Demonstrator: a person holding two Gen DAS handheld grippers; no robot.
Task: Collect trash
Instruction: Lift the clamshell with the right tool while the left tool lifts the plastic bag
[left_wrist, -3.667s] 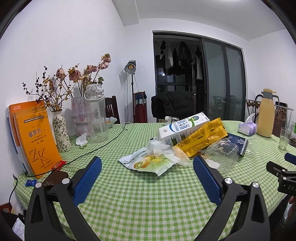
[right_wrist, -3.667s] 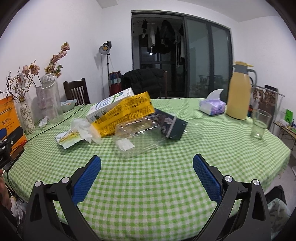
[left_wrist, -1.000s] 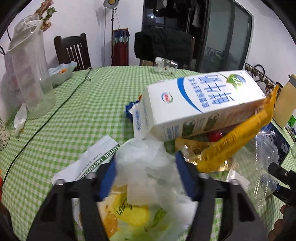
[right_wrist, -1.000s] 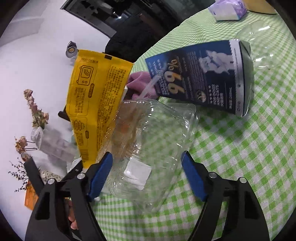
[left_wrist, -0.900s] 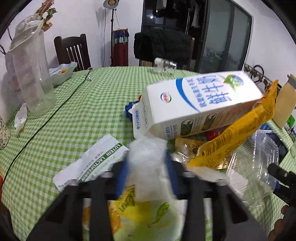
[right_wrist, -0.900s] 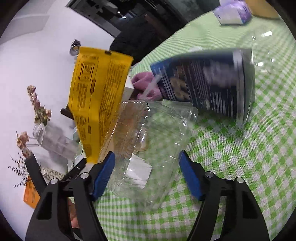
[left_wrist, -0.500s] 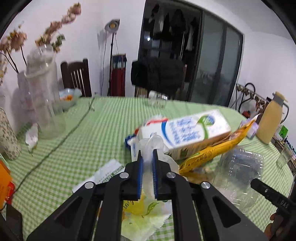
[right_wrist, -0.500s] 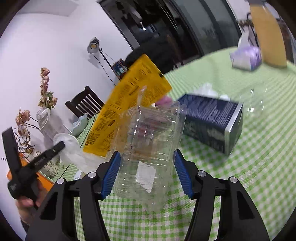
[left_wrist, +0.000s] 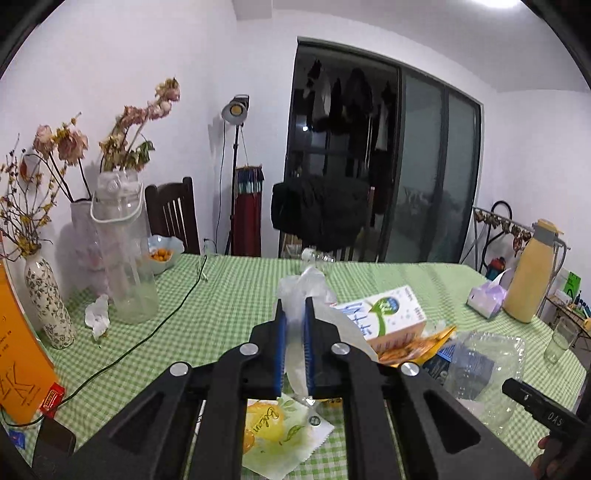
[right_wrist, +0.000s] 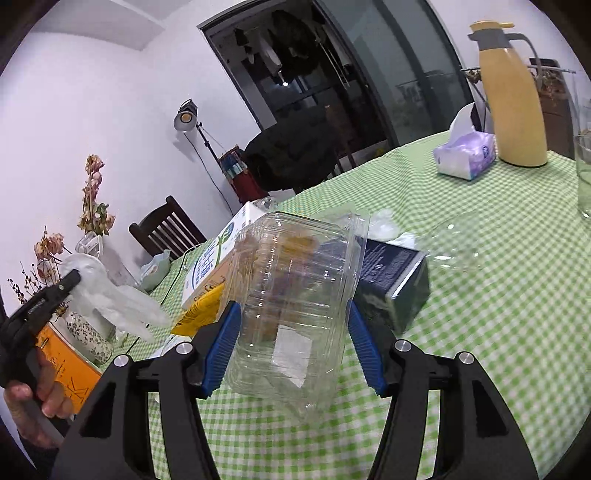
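A: Left tongs (left_wrist: 294, 328) are pinching the thin plastic bag (left_wrist: 308, 286), jaws nearly together with only film between the blue pads. Bag is hanging clear above the middle of the desk (left_wrist: 236, 291). Right tongs (right_wrist: 293, 345) are clamping the clear clamshell box (right_wrist: 295, 295) across its width, box lifted and tilting, above the desk's near edge.

B: Rest of the trash?

A: Sitting mid-desk: milk carton (left_wrist: 384, 317), yellow wrapper (left_wrist: 413, 345) lying against it, dark blue box (right_wrist: 391, 273) just behind the clamshell, printed sachet (left_wrist: 273, 428) below the left tongs. Crumpled tissue (left_wrist: 96, 315) is lying near the left edge beside the clear jug (left_wrist: 123, 258).

B: Risks?

A: My read: the film is slippery and bunched, so a quick swing could be pulling it out of the pads. The clamshell is thin and flexing; more squeeze could be buckling it, less and it pops free. The bag's trailing tail could be snagging the carton or wrapper and dragging them. The black cable (left_wrist: 162, 321) is running across the left half, and the drinking glass (right_wrist: 583, 173) is standing near the right edge, both in sweep range.

B: Blind spots?

A: No bin showing in either view. Can't tell what the brownish bits inside the clamshell are. The bag's lower end is hiding behind the left tongs.
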